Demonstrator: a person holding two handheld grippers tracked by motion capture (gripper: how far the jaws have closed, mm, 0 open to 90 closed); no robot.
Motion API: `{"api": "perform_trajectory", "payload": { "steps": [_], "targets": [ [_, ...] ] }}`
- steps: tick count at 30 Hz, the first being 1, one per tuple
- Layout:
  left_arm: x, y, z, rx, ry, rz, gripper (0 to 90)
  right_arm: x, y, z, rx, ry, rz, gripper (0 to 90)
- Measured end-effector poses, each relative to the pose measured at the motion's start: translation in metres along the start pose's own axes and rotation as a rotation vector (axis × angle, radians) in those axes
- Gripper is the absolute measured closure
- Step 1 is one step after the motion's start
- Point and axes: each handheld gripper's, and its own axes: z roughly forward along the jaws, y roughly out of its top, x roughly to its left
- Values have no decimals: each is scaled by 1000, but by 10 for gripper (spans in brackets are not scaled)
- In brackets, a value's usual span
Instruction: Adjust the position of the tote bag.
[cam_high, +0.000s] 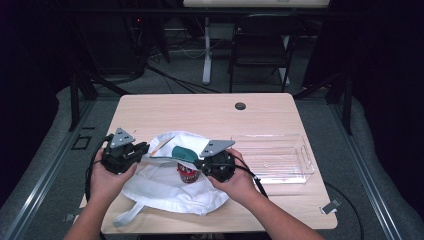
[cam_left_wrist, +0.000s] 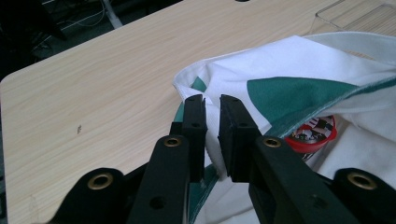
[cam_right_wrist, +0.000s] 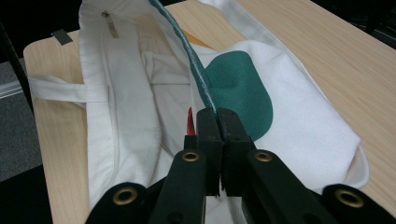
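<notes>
The left tool (cam_left_wrist: 212, 105) is seen with its jaws nearly closed, and a fold of the white bag (cam_high: 165, 187) is pinched between them at the bag's left edge. The right tool (cam_right_wrist: 217, 116) is closed tightly on the green-trimmed rim (cam_right_wrist: 198, 77) of the same bag, on its right side. The upper layer of the bag is lifted by both tools, so that the mouth is held open. Inside the bag, below the raised rim, a red can (cam_high: 188, 172) is seen; only its top is visible. The bag is laid on the wooden surface (cam_high: 200, 107), near the front edge. A clear plastic tray (cam_high: 280, 157) is placed just to the right of the bag.
</notes>
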Motion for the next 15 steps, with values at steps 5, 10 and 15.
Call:
{"api": "perform_trajectory", "payload": {
  "steps": [5,10,15],
  "targets": [
    [1,-6,-11,-25,-16,-6,754,-2,1,-1,-3,-4,12,890],
    [2,-13,-24,-48,-15,-11,706,-4,3,-2,-9,-10,19,890],
    [3,-23,-27,-24,-16,-4,686,-6,5,-3,-13,-10,28,891]
  ]
}}
